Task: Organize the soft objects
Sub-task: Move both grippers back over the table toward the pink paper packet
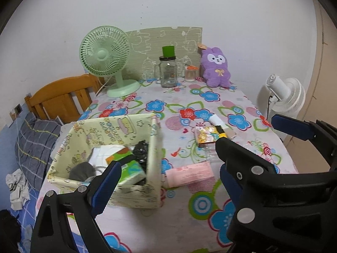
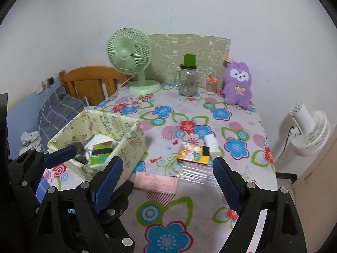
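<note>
Honestly, I had both my left gripper (image 1: 168, 164) and right gripper (image 2: 167, 172) spread wide, empty, since the fabric bin (image 2: 134, 141) sat close for the pink pack (image 2: 155, 182).

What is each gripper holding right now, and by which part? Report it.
Nothing is held. The left gripper and the right gripper both stand open and empty above the flower-patterned tablecloth, near the cream fabric storage box.
</note>
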`<state>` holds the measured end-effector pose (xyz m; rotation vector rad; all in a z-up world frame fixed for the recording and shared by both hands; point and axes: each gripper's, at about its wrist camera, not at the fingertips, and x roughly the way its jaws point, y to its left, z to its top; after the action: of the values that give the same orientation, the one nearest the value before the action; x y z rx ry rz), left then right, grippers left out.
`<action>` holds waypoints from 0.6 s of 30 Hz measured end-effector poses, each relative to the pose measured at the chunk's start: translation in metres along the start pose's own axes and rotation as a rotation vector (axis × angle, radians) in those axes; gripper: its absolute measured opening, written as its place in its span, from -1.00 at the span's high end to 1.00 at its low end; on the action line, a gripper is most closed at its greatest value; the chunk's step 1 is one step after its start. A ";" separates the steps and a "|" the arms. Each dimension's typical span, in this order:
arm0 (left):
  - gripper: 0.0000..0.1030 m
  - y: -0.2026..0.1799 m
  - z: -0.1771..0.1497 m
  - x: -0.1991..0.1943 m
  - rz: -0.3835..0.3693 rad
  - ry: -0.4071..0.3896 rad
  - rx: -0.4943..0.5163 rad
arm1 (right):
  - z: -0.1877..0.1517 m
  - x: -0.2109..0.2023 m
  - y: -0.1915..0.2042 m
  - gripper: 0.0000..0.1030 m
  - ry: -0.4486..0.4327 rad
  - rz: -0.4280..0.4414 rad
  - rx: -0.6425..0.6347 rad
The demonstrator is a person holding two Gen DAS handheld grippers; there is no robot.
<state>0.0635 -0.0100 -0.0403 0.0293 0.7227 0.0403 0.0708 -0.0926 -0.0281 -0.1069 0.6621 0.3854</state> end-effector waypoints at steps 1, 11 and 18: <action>-0.86 -0.003 0.000 0.001 -0.003 0.001 0.001 | -0.002 -0.001 -0.004 -0.73 0.000 -0.006 0.004; -0.86 -0.027 -0.005 0.007 -0.019 0.017 0.029 | -0.014 -0.004 -0.027 -0.73 0.011 -0.030 0.040; -0.85 -0.040 -0.010 0.014 -0.048 0.015 0.037 | -0.023 -0.002 -0.043 -0.73 0.025 -0.039 0.077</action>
<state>0.0687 -0.0493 -0.0589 0.0471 0.7387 -0.0188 0.0726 -0.1382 -0.0464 -0.0516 0.6982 0.3207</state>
